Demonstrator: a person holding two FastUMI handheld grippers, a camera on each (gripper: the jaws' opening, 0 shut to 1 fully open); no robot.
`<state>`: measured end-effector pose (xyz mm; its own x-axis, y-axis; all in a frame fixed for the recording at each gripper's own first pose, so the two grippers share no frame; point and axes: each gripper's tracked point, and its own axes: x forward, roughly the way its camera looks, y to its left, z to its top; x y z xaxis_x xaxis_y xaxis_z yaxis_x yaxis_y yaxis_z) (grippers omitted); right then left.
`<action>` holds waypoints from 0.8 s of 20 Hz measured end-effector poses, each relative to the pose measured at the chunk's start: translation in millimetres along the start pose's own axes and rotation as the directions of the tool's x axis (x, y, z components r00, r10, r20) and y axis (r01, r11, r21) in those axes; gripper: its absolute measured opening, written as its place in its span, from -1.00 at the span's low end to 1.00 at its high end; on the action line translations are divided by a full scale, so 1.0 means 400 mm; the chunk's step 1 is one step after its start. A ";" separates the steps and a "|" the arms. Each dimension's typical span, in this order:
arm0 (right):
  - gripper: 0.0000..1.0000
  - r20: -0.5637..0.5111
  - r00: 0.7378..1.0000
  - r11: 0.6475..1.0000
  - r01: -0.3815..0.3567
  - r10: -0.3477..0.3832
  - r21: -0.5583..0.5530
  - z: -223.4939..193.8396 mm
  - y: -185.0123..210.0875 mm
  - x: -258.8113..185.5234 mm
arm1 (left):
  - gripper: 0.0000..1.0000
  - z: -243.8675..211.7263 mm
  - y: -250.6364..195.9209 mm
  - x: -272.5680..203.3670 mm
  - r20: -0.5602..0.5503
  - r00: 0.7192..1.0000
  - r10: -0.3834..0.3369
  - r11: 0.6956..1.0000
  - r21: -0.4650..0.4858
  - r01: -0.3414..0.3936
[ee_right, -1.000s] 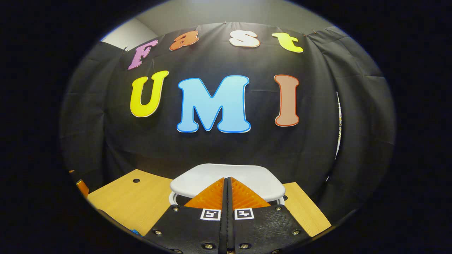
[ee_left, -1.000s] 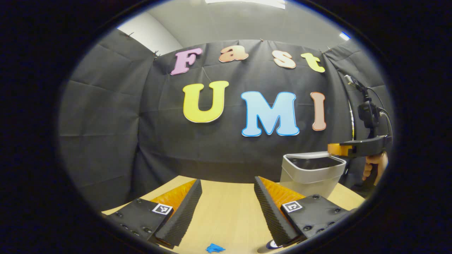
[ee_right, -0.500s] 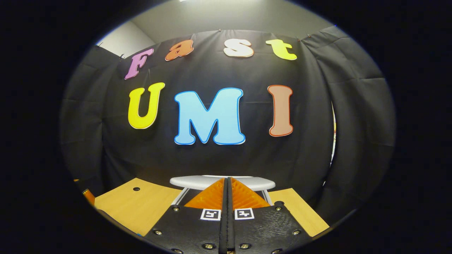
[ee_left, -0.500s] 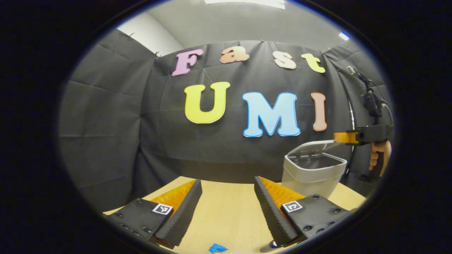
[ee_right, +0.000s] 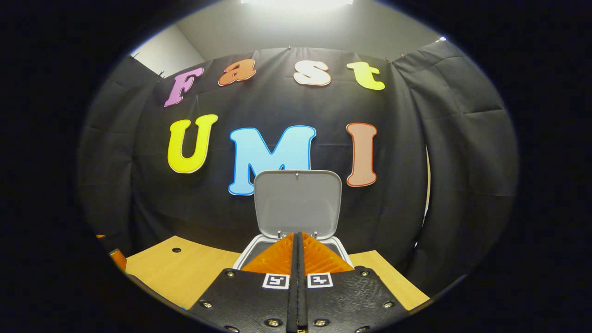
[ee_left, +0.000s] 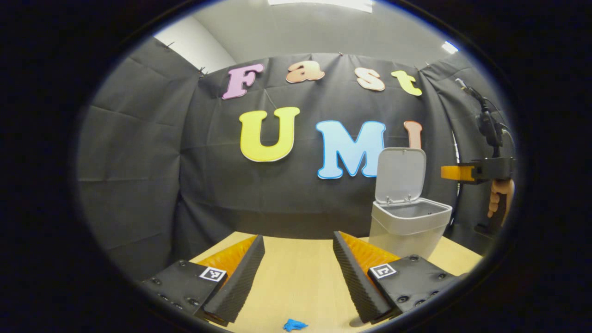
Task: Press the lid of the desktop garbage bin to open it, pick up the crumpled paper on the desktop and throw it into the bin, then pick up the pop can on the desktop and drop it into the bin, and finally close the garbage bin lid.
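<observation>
Since a second ago the grey hinged plastic lid [ee_right: 297, 202] has swung fully upright above the pale grey plastic desktop bin [ee_left: 407, 226], and my right gripper [ee_right: 298, 243], fingers pressed together, has lifted clear. My left gripper [ee_left: 298, 263] hangs spread over the wooden counter [ee_left: 300, 277], near a small blue scrap [ee_left: 294, 325]. Reaching past could knock the lid shut, I judge.

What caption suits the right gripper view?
Shut hand-held gripper poised above the bin, lid standing open.
</observation>
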<state>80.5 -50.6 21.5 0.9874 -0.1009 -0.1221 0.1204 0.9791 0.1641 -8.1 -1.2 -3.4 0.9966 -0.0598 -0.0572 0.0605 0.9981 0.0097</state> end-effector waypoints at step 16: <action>-0.18 -0.003 0.995 0.994 0.095 -0.095 -0.044 -0.057 0.061 -0.197 | 0.94 -0.050 -0.004 -0.023 -0.085 0.990 -0.109 0.994 0.013 0.110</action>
<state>3.3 -14.8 13.0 0.9711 -0.1932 -0.1403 0.2090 0.9719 0.1081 -18.5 -2.0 -22.9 0.9756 -0.1669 -0.1426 0.1709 0.9851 0.0162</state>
